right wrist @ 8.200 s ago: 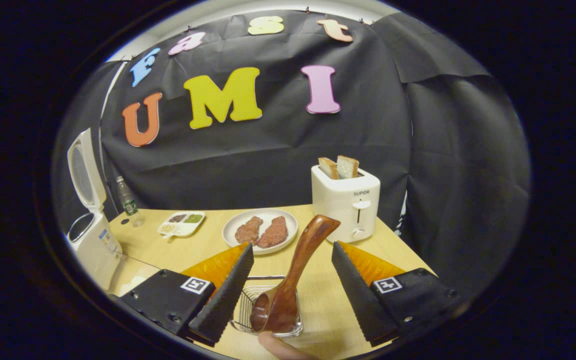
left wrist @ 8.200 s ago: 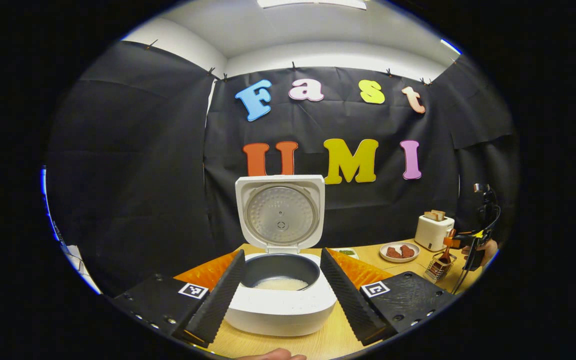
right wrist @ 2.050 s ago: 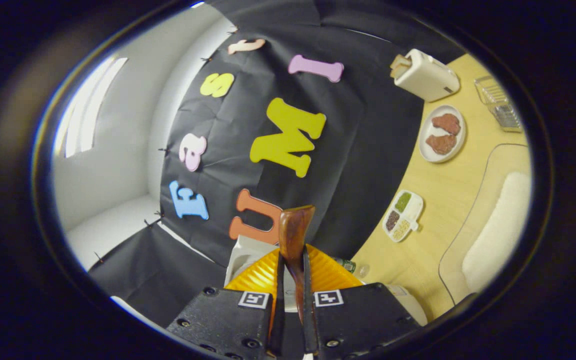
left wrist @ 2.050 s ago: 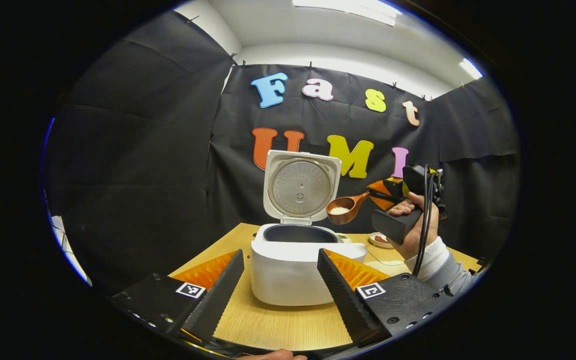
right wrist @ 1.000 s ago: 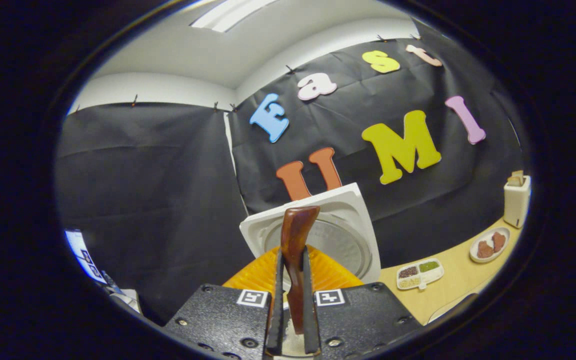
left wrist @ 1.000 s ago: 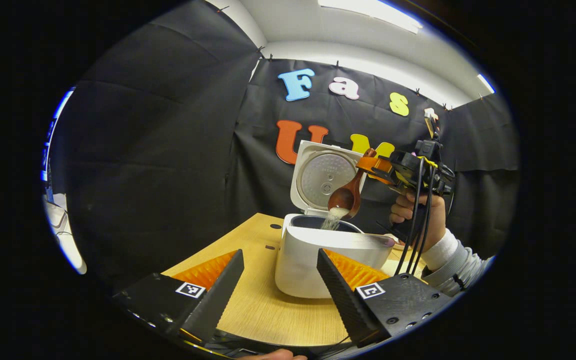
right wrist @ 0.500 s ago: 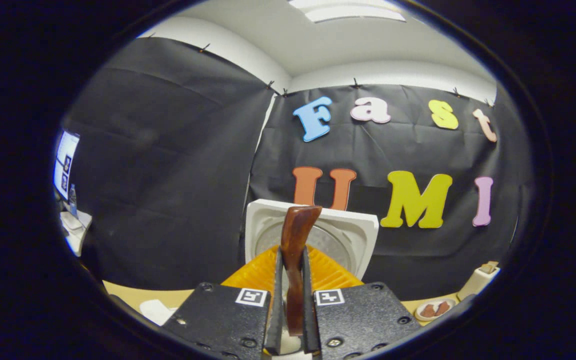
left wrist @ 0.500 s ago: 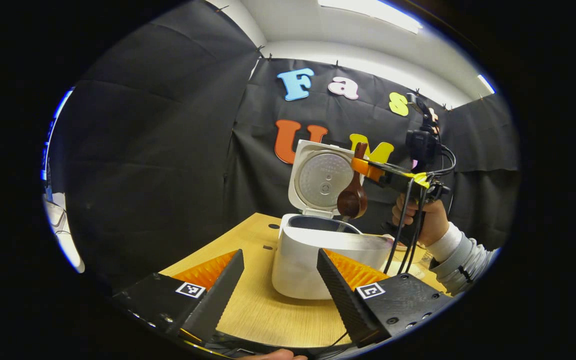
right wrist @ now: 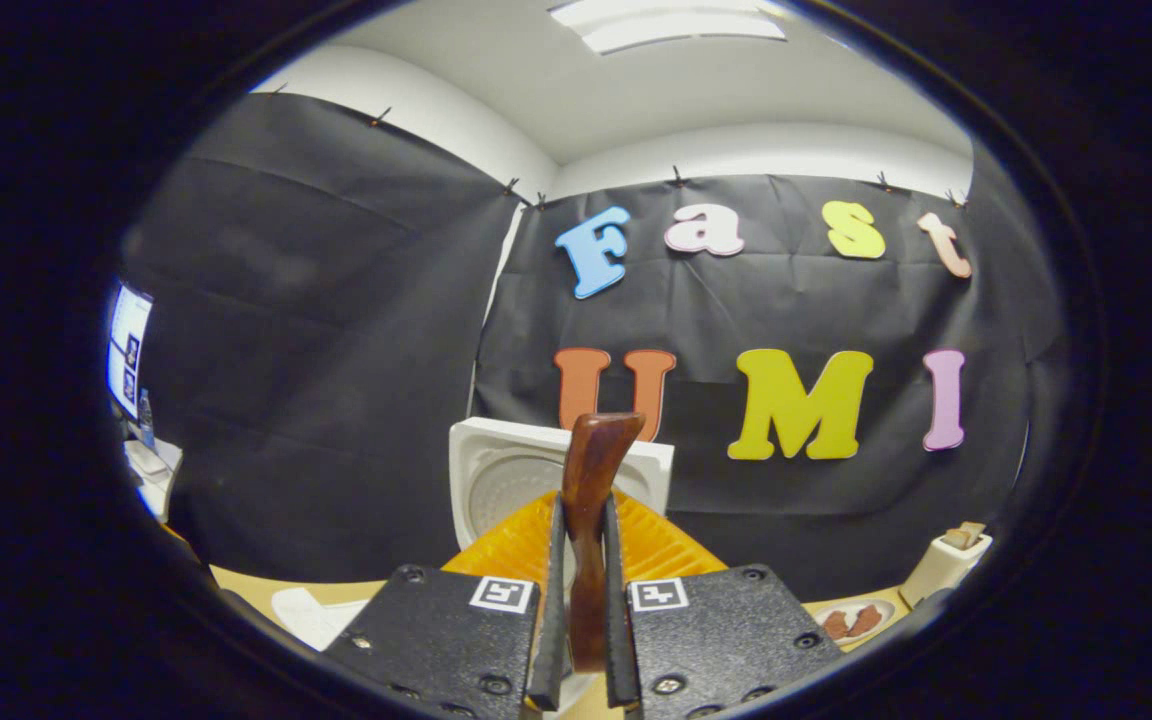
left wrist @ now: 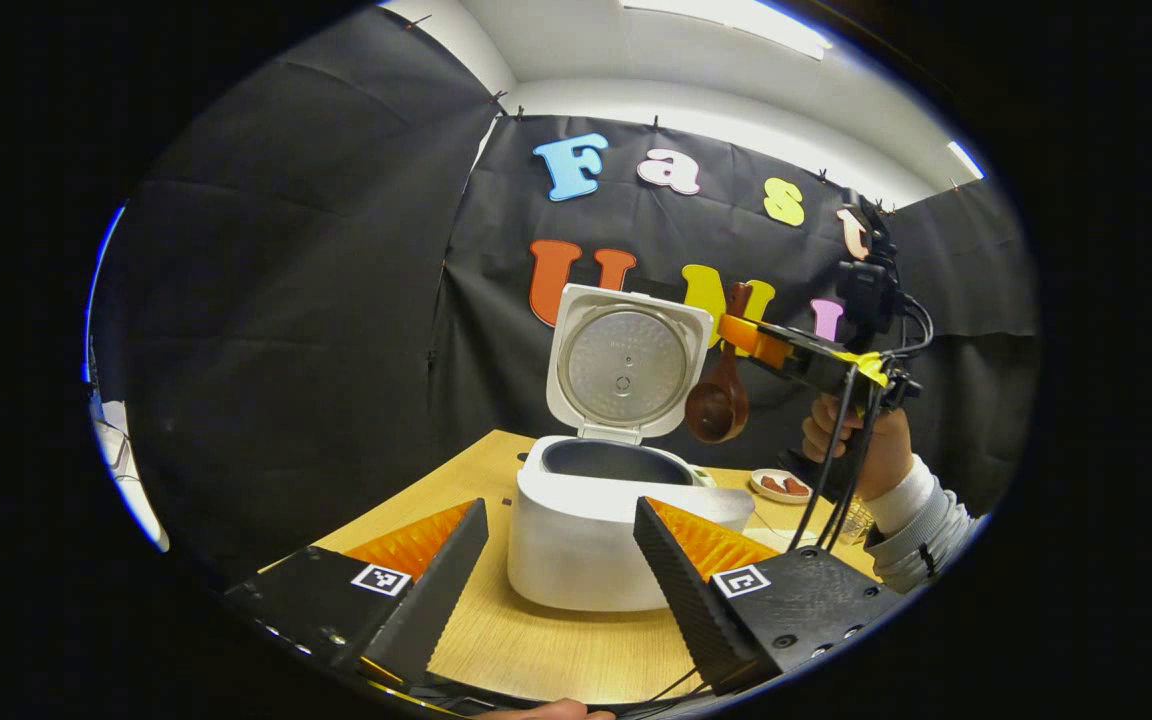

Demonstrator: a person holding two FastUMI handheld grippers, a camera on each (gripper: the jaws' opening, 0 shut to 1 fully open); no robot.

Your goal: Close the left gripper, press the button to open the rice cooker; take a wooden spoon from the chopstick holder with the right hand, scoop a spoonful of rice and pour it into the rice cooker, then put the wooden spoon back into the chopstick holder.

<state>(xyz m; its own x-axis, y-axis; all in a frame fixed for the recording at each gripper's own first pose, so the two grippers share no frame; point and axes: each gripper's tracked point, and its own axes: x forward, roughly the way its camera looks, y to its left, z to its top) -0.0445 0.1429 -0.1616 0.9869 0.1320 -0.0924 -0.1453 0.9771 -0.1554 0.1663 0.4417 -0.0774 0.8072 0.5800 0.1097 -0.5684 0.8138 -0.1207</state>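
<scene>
The white rice cooker point(left wrist: 586, 535) stands on the wooden table with its lid point(left wrist: 626, 365) raised and its dark pot showing. My left gripper point(left wrist: 561, 570) is open in front of it, holding nothing. To the cooker's right, a hand holds my right gripper point(left wrist: 741, 335) in the air, shut on the handle of the wooden spoon point(left wrist: 721, 405); the bowl hangs down, above and right of the pot. In the right gripper view the spoon's handle point(right wrist: 591, 520) stands up between the shut fingers of the right gripper point(right wrist: 581, 600), with the lid point(right wrist: 506, 480) behind it.
A plate of meat point(left wrist: 781, 485) lies on the table behind the hand, and again at the lower right point(right wrist: 851, 620), beside a white toaster point(right wrist: 951, 560) holding bread. A wire holder point(left wrist: 856, 520) peeks out by the sleeve.
The rice has fallen out of the spoon into the pot. The right gripper has then drawn back to the right and upward, with the spoon's bowl now hanging down beside the lid.
</scene>
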